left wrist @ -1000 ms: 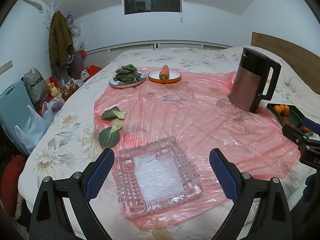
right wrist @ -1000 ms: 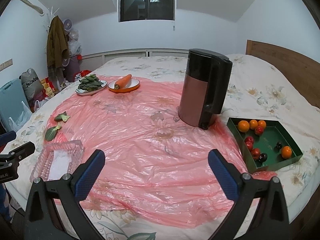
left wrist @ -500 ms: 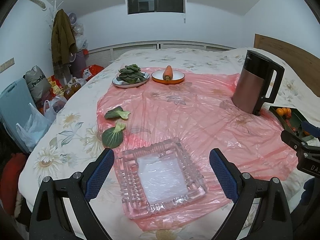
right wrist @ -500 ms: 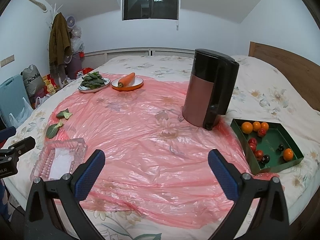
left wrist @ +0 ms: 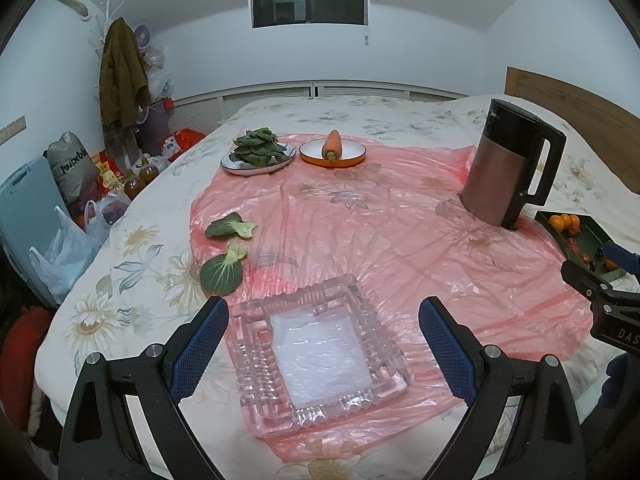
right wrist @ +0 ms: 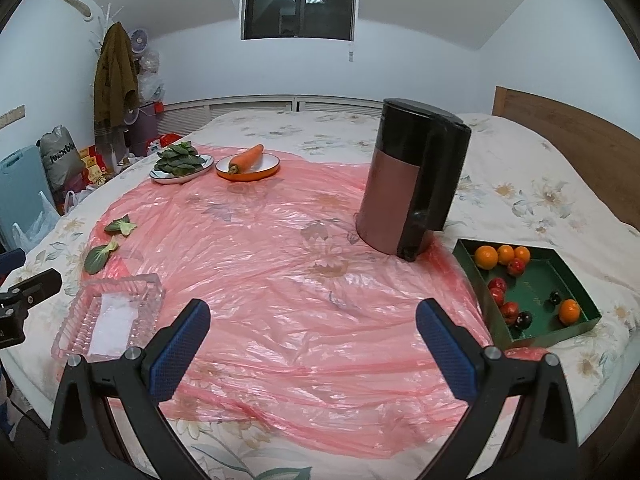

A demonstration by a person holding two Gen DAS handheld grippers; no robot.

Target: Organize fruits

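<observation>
Both jaws gape; left gripper [left wrist: 322, 344] above glass tray [left wrist: 320, 354].

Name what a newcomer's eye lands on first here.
Probably the pink plastic sheet spread over the floral bed. Next the tall kettle standing on its right side, beside the green tray of fruit. Both the left gripper and the right gripper hang open, holding nothing.
</observation>
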